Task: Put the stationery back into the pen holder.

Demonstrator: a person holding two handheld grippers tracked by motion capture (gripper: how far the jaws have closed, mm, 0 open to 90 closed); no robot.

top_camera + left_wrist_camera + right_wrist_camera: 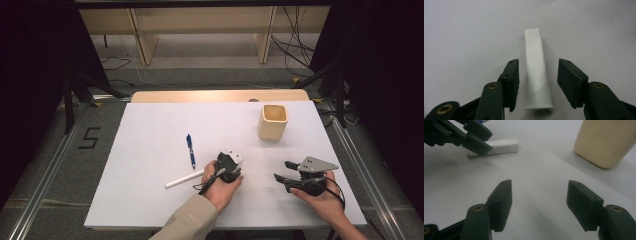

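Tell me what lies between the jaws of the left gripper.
A white marker lies on the table between the left gripper jaws, untouched; the left gripper view shows it.

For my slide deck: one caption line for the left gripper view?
Open left hand-held gripper straddling a white marker lying on the white table, pads not yet touching it.

Room's pretty dim and dark at the sides, only the white tabletop (150, 140) is lit from above. Soft shadows, no glare. Close-up shots are grainy, near tongs (537, 82) slightly soft.
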